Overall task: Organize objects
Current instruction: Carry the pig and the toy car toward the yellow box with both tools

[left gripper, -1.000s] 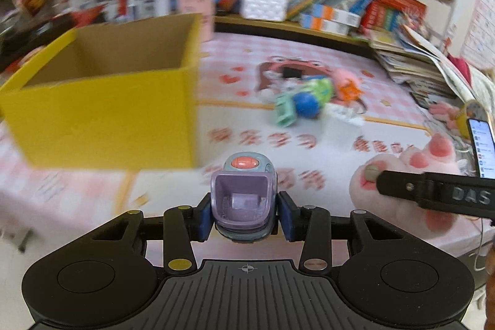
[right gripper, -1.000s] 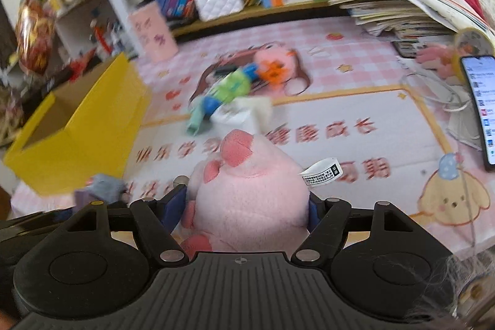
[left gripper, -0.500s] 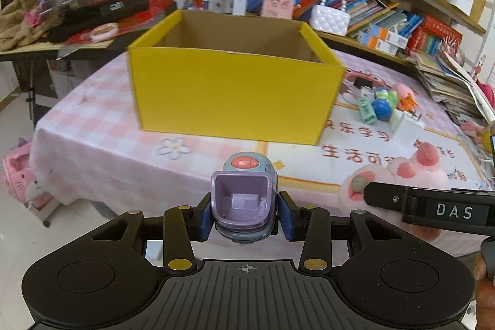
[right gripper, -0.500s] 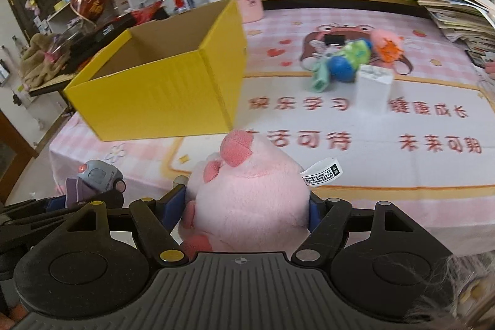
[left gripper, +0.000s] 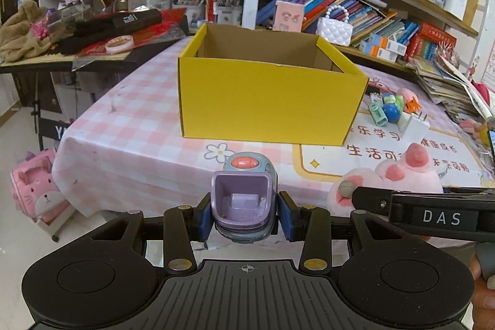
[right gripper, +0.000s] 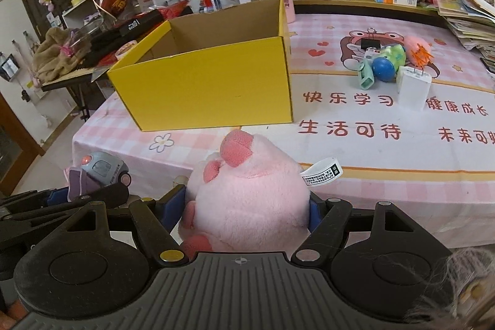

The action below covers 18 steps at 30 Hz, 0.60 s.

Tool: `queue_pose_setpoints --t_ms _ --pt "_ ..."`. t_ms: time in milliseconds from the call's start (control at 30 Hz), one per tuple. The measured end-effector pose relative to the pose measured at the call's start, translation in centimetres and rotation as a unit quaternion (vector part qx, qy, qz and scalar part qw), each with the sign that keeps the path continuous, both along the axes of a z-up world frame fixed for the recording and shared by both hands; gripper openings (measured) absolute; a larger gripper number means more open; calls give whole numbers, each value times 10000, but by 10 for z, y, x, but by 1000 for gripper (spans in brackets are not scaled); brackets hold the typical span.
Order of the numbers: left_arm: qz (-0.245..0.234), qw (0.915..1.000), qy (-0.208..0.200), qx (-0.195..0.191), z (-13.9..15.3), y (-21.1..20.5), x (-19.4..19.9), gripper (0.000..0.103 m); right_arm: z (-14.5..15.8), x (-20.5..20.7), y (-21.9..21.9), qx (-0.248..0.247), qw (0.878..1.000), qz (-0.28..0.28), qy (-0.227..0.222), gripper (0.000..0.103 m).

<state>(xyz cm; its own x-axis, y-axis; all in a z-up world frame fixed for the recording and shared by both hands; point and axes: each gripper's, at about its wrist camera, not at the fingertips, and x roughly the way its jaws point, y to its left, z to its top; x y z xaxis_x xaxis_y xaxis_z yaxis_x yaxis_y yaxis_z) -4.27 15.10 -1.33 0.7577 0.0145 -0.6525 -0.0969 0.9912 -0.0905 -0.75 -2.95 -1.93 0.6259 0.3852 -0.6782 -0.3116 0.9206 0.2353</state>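
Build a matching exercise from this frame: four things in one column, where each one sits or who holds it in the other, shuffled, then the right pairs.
Things:
1. toy truck
2. pink plush toy
3. yellow cardboard box
4. white charger

Places:
A. standing on the tablecloth, right of the box
B. clamped in the right gripper
C. open-topped, on the table's left part
D. clamped in the left gripper

Pairs: 1-D, 2-B, 3-C, 4-A

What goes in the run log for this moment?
left gripper: shut on toy truck | right gripper: shut on pink plush paw | yellow box: open, ahead on table | remaining toys: right of box
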Motion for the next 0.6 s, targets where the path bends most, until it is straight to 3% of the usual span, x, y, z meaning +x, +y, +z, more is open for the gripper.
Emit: queue_pose_setpoints --t_ms 600 --pt "-113 9998 -69 -119 0 11 -11 41 3 -13 14 -55 9998 -37 166 73"
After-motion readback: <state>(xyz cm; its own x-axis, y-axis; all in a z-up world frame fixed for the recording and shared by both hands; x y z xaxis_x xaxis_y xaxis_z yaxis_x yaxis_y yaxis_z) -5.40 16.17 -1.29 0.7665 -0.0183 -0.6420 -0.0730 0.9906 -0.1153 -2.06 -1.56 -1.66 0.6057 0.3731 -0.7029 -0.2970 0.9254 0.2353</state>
